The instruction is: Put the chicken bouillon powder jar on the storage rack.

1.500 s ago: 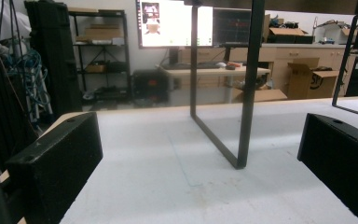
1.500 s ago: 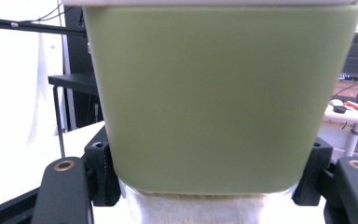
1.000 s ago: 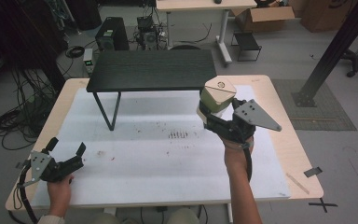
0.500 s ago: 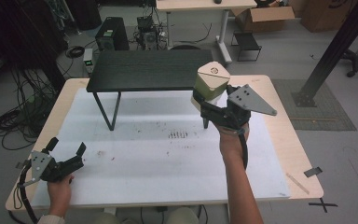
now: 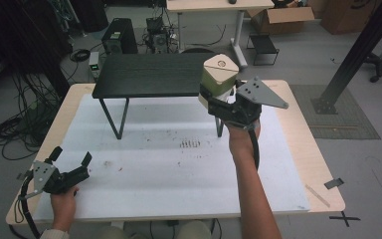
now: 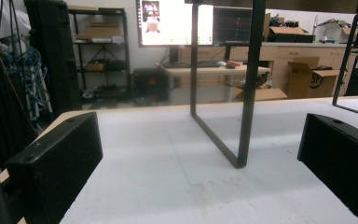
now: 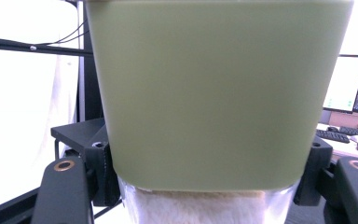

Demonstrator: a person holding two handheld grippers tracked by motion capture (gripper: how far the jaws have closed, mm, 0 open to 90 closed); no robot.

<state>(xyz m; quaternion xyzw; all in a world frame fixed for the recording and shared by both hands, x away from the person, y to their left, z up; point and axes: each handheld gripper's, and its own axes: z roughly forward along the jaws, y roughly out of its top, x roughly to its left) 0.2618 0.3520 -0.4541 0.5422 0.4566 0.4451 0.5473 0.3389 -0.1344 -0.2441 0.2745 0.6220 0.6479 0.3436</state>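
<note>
So my right gripper [image 5: 218, 96] is clamped on a green-lidded container [image 5: 219, 74], jaws squeezed against both sides, holding it up in the air just off the right end of the little black shelf [image 5: 149, 75]. Up close the olive lid [image 7: 214, 88] fills most of what I see, with something white inside the clear tub below. My left gripper [image 5: 70, 165] sits near the table's [image 5: 303, 149] front-left corner, well away from the shelf, jaws spread wide, nothing in them.
</note>
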